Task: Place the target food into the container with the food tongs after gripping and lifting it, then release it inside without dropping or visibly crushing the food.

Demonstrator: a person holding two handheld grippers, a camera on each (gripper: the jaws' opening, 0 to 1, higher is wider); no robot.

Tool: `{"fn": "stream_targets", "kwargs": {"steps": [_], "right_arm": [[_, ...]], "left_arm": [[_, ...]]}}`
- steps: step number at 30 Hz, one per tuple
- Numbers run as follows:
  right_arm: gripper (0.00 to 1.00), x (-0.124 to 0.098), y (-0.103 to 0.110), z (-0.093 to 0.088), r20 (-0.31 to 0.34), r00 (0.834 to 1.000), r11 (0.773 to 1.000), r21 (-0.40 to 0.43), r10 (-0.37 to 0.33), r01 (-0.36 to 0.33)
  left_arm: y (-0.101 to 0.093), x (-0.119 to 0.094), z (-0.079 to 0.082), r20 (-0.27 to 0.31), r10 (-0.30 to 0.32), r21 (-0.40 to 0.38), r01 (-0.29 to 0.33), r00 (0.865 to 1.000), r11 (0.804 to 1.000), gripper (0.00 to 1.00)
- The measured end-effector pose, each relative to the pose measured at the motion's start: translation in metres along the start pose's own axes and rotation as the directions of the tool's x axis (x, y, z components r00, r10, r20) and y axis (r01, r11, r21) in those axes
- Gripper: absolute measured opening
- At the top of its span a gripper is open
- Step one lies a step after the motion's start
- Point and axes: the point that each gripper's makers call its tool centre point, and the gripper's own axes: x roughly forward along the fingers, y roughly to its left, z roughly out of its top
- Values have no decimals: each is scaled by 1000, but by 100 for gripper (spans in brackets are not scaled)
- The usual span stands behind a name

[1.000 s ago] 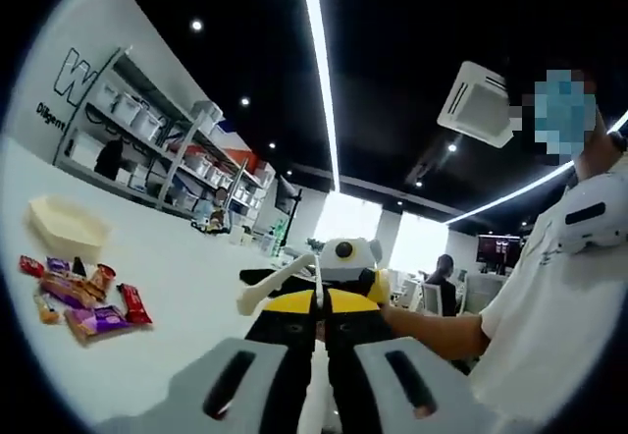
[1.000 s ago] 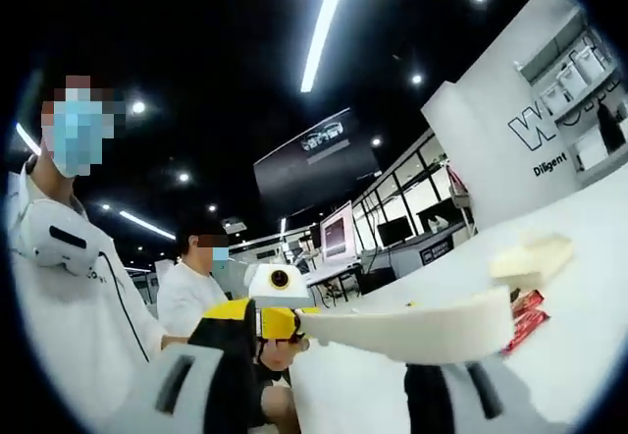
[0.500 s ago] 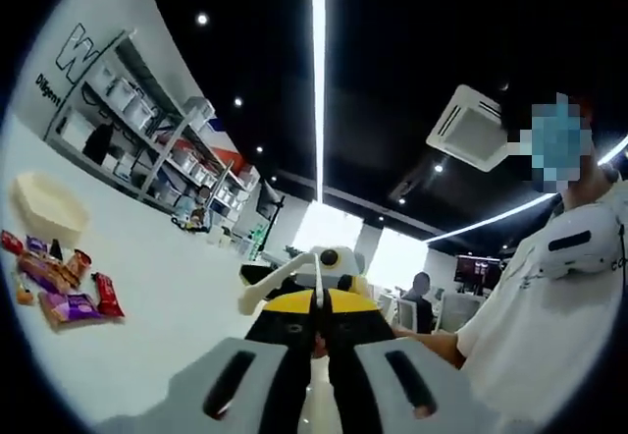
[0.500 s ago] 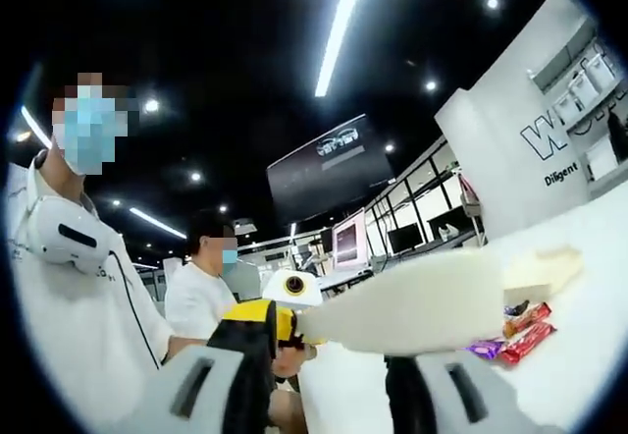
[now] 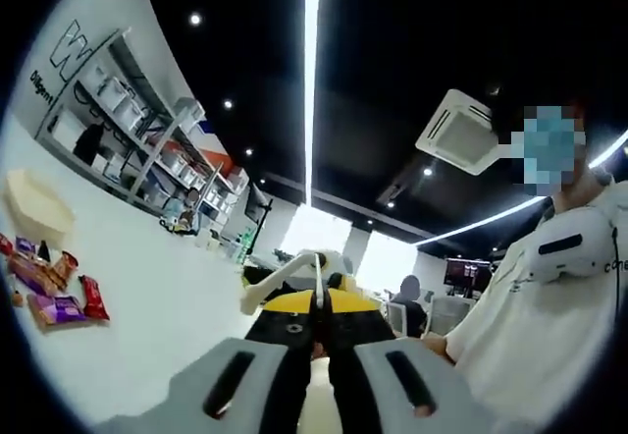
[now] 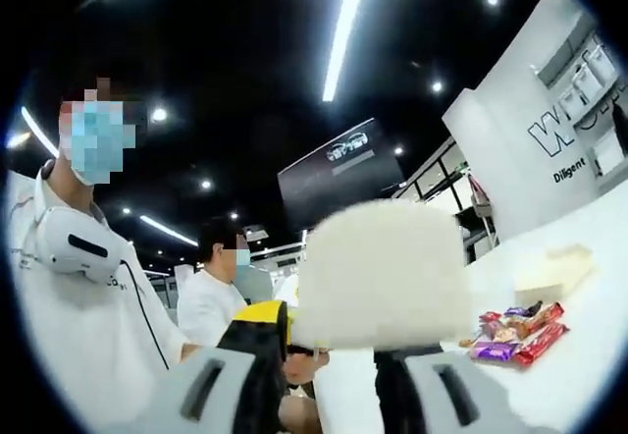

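Observation:
My right gripper (image 6: 332, 353) is shut on cream plastic food tongs (image 6: 381, 275), whose broad end faces the camera and hides much of the right gripper view. In the left gripper view those tongs (image 5: 283, 282) stick out leftward from the yellow and black right gripper (image 5: 319, 306), just beyond my left gripper (image 5: 319, 334), whose jaws are closed together with nothing visible between them. Wrapped snacks (image 5: 51, 285) lie on the white table (image 5: 167, 306), with the cream container (image 5: 31, 208) behind them. The right gripper view has the snacks (image 6: 515, 324) and container (image 6: 554, 269) at far right.
A person in a white shirt (image 5: 530, 336) stands close on the right of the left gripper view and at the left of the right gripper view (image 6: 69, 287). Another person (image 6: 218, 292) sits behind. Shelving (image 5: 128, 120) lines the far wall.
The tongs in the right gripper turned from side-on to broad end facing the camera. Both views tilted a little; the snacks themselves have not moved.

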Motion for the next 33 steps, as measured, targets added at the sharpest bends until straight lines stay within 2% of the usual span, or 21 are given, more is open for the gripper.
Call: {"fn": "stream_targets", "kwargs": {"steps": [2, 5, 8, 15, 17, 21, 22, 26, 28, 31, 33], "right_arm": [[25, 0, 4, 1, 6, 1000, 1000, 18, 18, -18], [25, 1, 6, 0, -3, 1000, 1000, -18, 20, -20], [25, 2, 11, 0, -6, 999, 999, -1, 37, -37], [25, 5, 15, 3, -6, 999, 999, -29, 44, -44], [26, 6, 16, 3, -9, 999, 999, -5, 50, -50], [26, 5, 15, 2, -25, 999, 999, -17, 39, -39], [25, 5, 16, 0, -44, 998, 999, 1, 44, -44], [21, 6, 15, 1, -41, 998, 999, 34, 38, -36], [20, 7, 15, 2, -41, 999, 999, 11, 31, -30], [20, 7, 14, 1, -45, 999, 999, 13, 30, -29], [20, 7, 13, -2, -60, 998, 1000, 13, 27, -26]], "left_arm": [[-3, 0, 0, 5, -17, 0, 17, 1000, 1000, 2], [-4, 0, 0, 7, -27, 1, 27, 1000, 1000, 2], [-8, 0, 1, 13, -50, -15, 50, 999, 999, 2], [-9, 0, 5, 33, -64, -25, 65, 997, 998, 2], [-10, 0, 5, 40, -69, -28, 70, 997, 997, 2], [-11, 0, 5, 52, -66, -11, 67, 996, 998, 2], [-9, 0, 4, 52, -62, -11, 63, 997, 998, 2], [-8, 1, 5, 64, -59, -26, 61, 996, 998, 2], [-6, 1, 5, 63, -52, -13, 53, 997, 999, 2], [-5, 1, 6, 58, -47, -1, 47, 997, 999, 2], [-3, -1, 2, 34, -39, 10, 38, 999, 999, 3]]}}
